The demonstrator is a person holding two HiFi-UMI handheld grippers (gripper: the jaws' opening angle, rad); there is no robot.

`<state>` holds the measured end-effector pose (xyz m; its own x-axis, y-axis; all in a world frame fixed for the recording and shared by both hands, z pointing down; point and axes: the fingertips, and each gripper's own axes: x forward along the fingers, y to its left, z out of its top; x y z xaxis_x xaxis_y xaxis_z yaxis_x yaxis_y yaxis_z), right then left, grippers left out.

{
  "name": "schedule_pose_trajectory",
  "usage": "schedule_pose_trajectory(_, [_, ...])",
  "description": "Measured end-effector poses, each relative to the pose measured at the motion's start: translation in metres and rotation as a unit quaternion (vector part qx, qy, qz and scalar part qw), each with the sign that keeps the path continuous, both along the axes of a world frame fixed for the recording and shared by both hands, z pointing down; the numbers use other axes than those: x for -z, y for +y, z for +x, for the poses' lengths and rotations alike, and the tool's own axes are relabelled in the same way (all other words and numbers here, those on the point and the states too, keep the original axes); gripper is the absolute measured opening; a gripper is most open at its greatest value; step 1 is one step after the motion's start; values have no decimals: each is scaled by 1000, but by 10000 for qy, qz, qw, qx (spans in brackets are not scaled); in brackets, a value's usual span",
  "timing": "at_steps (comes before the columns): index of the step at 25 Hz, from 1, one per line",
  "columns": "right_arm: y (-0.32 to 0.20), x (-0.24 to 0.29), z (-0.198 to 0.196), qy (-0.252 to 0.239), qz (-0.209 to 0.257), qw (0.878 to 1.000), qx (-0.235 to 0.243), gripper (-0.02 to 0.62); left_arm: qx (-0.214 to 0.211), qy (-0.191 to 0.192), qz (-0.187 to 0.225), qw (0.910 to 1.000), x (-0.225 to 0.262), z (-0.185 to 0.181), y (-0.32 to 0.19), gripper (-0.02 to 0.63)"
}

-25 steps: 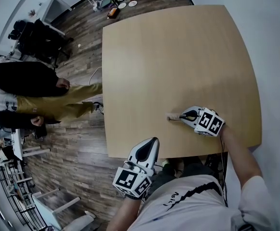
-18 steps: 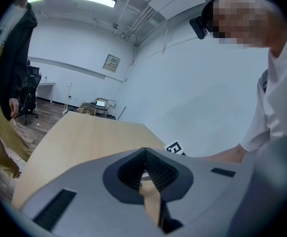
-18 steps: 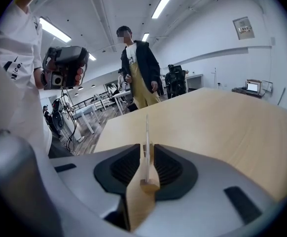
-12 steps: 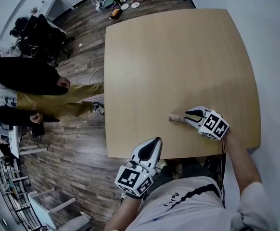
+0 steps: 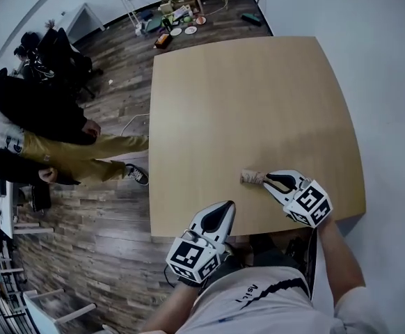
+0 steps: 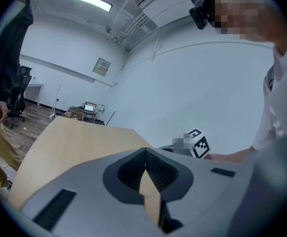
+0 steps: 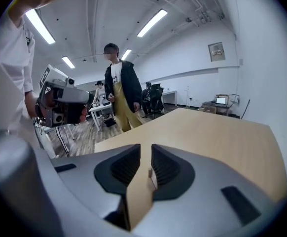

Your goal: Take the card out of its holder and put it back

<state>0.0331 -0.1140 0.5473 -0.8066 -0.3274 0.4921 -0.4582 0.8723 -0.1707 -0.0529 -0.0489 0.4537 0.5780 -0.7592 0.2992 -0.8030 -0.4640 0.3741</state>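
Right gripper (image 5: 267,179): jaws have just been opening and now stand spread, with a clear gap in the right gripper view (image 7: 145,149). One second ago they were nearly closed, tips at the card holder (image 5: 252,177). The holder is now free of the pads. It lies on the table (image 5: 258,96) just off the jaw tips at their 9 o'clock in the head view. In the right gripper view it shows as a small pale piece (image 7: 153,177) low in the gap, touched by neither pad. Cannot tell whether the card sits in it; too small. The right gripper also looks larger in the head view than a second ago, so it has lifted off the tabletop. Holder's place on the table unchanged. Left gripper (image 5: 223,206): jaws pressed together at the tips (image 6: 144,151) on nothing, off the table's near edge at the holder's 7 o'clock, as before. A bystander (image 5: 63,131) stands on the floor at the table's 9 o'clock.
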Motion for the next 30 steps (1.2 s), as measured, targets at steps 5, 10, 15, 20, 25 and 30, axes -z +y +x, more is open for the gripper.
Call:
schedule_pose_trajectory(5, [24, 43, -17, -345, 136, 9976, -585, 54, -98, 37, 171, 9998, 14, -9, 11, 12])
schedule_pose_trajectory(10, [62, 75, -34, -749, 189, 9912, -1078, 32, -180, 53, 310, 9993, 22, -19, 30, 12])
schedule_pose_trajectory(15, [81, 113, -40, -1080, 114, 9842, -1399, 31, -257, 94, 439, 9987, 42, -19, 38, 12])
schedule_pose_trajectory(20, [98, 125, -39, -1190, 92, 9776, -1734, 18, -365, 140, 546, 9977, 50, -17, 49, 12])
schedule_pose_trajectory(25, [115, 119, -47, -1247, 151, 9746, -1854, 14, -427, 151, 586, 9973, 43, -22, 60, 12])
schedule_pose_trajectory(30, [131, 133, -47, -1313, 217, 9741, -1825, 14, -447, 184, 688, 9965, 54, -18, 73, 12])
